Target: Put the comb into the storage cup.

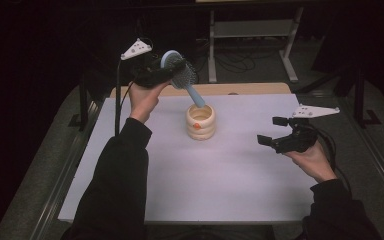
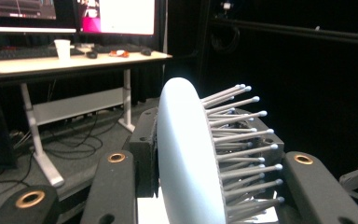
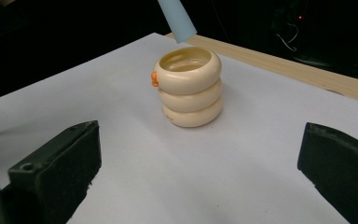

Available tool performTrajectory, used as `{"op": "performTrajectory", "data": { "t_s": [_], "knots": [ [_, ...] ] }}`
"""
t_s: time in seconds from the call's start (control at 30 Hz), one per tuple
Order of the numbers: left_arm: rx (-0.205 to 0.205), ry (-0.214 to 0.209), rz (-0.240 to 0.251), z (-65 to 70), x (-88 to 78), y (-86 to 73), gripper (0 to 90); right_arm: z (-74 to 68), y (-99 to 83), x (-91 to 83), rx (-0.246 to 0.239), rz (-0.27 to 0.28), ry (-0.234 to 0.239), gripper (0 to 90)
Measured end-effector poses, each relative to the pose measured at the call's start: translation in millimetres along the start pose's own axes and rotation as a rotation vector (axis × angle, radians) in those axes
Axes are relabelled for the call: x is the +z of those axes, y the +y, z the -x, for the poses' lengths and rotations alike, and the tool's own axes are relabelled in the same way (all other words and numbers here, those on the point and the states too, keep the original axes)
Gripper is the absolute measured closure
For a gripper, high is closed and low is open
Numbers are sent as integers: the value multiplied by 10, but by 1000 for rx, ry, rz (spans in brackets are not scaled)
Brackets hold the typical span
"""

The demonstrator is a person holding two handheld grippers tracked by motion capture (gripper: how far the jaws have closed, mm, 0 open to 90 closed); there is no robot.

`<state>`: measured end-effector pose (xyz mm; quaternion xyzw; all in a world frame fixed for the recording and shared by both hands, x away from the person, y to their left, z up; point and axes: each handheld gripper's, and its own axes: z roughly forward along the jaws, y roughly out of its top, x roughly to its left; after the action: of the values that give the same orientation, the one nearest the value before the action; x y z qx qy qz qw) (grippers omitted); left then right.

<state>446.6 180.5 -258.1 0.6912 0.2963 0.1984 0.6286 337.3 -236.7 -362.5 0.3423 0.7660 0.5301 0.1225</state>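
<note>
Left tongs [image 1: 172, 67] clamp hairbrush [image 1: 180, 70] by head, handle angled down over ringed cream holder [image 1: 200, 121] for insertion. Right tongs [image 1: 272, 131] open, empty, beside holder on tabletop [image 1: 230, 170].

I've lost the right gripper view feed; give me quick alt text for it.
A cream holder of three stacked rings, with a small orange knob on its side, stands on the white table sheet. The light blue hairbrush handle tip hangs just above its opening. The right tool is open, its black jaws wide apart in the foreground.
</note>
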Motion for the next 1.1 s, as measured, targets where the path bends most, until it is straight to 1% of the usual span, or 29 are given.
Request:
{"op": "performTrajectory", "data": {
  "t_s": [0.2,0.23,0.3,0.33,0.43,0.63,0.73,0.77,0.93,1.1],
  "knots": [
    [-12,6,-11,-45,35,-90,553,17,-86,-34,6,7,-11,0],
    [-12,8,-13,-51,39,-100,553,29,-132,-57,11,18,-18,0],
    [-14,10,-15,-59,44,-117,553,33,-147,-65,15,20,-20,0],
    [-17,11,-14,-61,50,-130,552,49,-190,-88,21,26,-28,0],
    [-22,3,-19,-67,69,-167,552,73,-234,-116,31,27,-37,0],
    [-17,3,-30,-59,107,-220,551,93,-298,-157,37,27,-52,0],
    [-25,1,-34,-55,132,-251,551,100,-338,-167,35,24,-59,0],
    [-29,-1,-42,-55,153,-277,551,102,-367,-168,35,20,-61,0],
    [-24,5,-60,-59,192,-330,551,106,-421,-168,34,10,-72,0],
    [-26,8,-68,-77,209,-386,551,100,-463,-205,24,21,-87,0]
  ]
}}
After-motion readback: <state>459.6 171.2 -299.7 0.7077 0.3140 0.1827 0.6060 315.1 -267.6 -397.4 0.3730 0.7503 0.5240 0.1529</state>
